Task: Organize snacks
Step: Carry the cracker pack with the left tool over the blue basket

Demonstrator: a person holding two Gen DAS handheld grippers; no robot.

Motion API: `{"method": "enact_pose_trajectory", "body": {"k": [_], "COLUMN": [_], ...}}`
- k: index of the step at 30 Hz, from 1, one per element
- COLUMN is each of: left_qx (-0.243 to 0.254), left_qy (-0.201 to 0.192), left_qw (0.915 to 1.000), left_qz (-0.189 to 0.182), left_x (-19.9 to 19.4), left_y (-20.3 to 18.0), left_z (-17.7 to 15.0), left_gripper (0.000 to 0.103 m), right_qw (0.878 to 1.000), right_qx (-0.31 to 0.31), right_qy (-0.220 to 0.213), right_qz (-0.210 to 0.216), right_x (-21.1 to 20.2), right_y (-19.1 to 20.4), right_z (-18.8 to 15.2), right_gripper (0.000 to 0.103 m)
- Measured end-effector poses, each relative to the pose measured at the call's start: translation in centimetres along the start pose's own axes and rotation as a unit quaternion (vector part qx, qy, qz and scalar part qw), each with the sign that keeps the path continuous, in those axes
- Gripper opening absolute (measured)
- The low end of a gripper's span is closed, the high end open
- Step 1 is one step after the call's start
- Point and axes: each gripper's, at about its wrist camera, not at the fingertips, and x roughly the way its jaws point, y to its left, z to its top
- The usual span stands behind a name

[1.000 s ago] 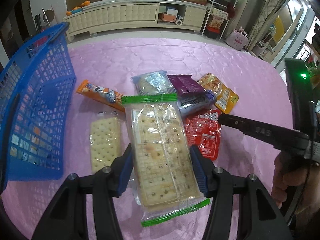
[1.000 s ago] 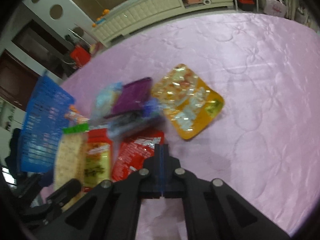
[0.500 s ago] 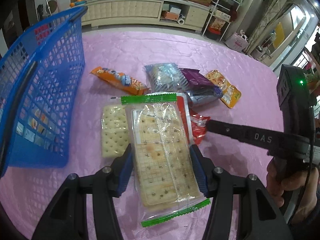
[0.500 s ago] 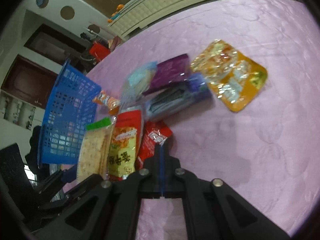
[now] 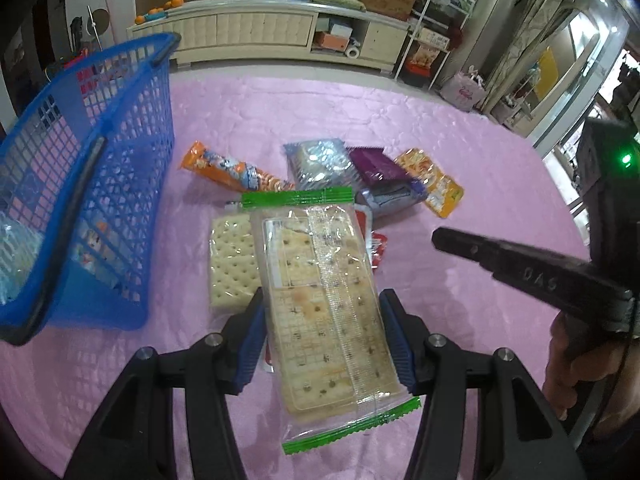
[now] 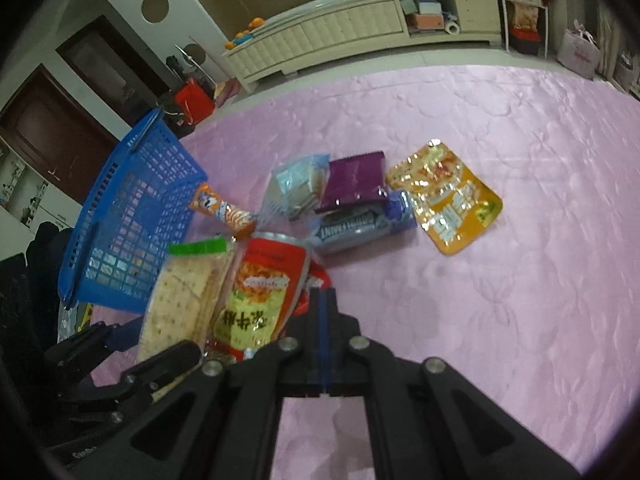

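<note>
My left gripper point(image 5: 322, 320) is shut on a clear cracker pack with green ends point(image 5: 328, 292), held above the pink table, just right of the blue basket point(image 5: 100, 200). A red and yellow snack pack point(image 6: 260, 292) lies close against the cracker pack point(image 6: 180, 300); whether it is held too I cannot tell. My right gripper point(image 6: 322, 292) is shut with nothing in it, hovering over the table near a small red pack point(image 5: 378, 246). It also shows from the side, as the right gripper point(image 5: 438, 236) in a person's hand point(image 5: 576, 364).
On the pink tablecloth point(image 6: 500, 280) lie a plain cracker pack point(image 5: 232, 264), an orange tube pack point(image 5: 228, 172), a silver-blue pack point(image 5: 320, 160), a purple pack point(image 5: 376, 164), a blue gum pack point(image 6: 360, 224) and an orange pouch point(image 6: 448, 200). The basket point(image 6: 132, 216) holds some packs.
My left gripper has carried the cracker pack up and toward the basket, which now sits closer beside it. My right gripper has risen and drawn back, staying shut.
</note>
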Motion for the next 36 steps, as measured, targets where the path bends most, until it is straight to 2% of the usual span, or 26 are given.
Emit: {"method": "enact_pose_trajectory", "body": {"k": [6,12,17,27,36], "left_qx": [0.011,0.006,-0.002,-0.020,-0.024], "left_qy": [-0.030,-0.065,-0.092,-0.117,-0.104], "left_qw": [0.9995,0.9979,0.9957,0.9927,0.9938], "left_qz": [0.006,0.006,0.013,0.024,0.034], "left_x": [-3.2,-7.3,-9.8,-13.3,-14.1], "left_y": [0.4,2.5,4.6,9.7,14.5], "left_z": [-0.4,-0.6,-0.3,2.3,4.4], "left_gripper": [0.052,0.052,0.052,0.052,0.052], "right_qw": [0.999,0.996,0.993,0.987,0.984], "right_qx": [-0.031,-0.079,-0.097,-0.144,-0.168], "right_qy": [-0.001,-0.027,-0.027,-0.057,-0.053], "right_qz": [-0.021,-0.042,-0.060,-0.038,-0.012], "right_x": [-1.4,-3.1,-3.1,-5.1,-2.5], "right_y": [2.9,7.6,10.2,17.4,22.3], "right_z": [-0.4,0.0,0.1,2.9,4.8], "right_gripper": [0.002,0.002,0.002,0.002,0.002]}}
